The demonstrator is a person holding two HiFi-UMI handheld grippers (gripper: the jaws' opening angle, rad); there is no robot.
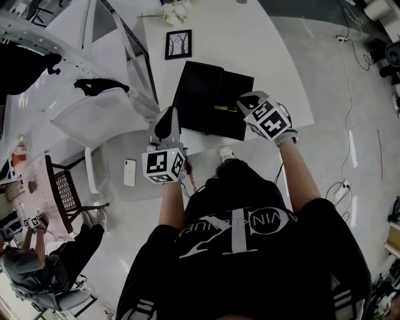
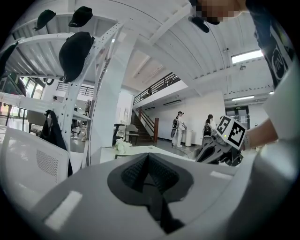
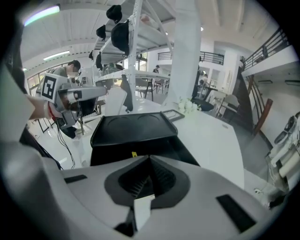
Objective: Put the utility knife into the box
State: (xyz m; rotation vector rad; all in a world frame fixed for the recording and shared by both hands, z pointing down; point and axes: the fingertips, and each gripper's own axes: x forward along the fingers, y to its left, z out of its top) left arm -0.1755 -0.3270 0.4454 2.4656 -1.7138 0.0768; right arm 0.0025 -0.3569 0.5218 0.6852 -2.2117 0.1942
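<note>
A black box [image 1: 232,105] lies open on the white table [image 1: 275,56], its lid [image 1: 196,96] folded out to the left. The utility knife [image 1: 225,108] shows as a thin yellow strip inside the box; in the right gripper view only a yellow bit of the knife [image 3: 134,154] peeks over the jaws. My right gripper [image 1: 246,100] hovers over the box's right side, jaws shut and empty [image 3: 149,158]. My left gripper [image 1: 168,112] is at the table's front left corner, beside the lid, jaws shut on nothing [image 2: 148,155].
A framed picture [image 1: 178,44] and white flowers [image 1: 174,12] sit at the table's far end. A white chair [image 1: 100,119] and a white rack [image 1: 37,37] stand to the left. A phone [image 1: 129,172] lies on the floor. A person [image 1: 37,262] sits at lower left.
</note>
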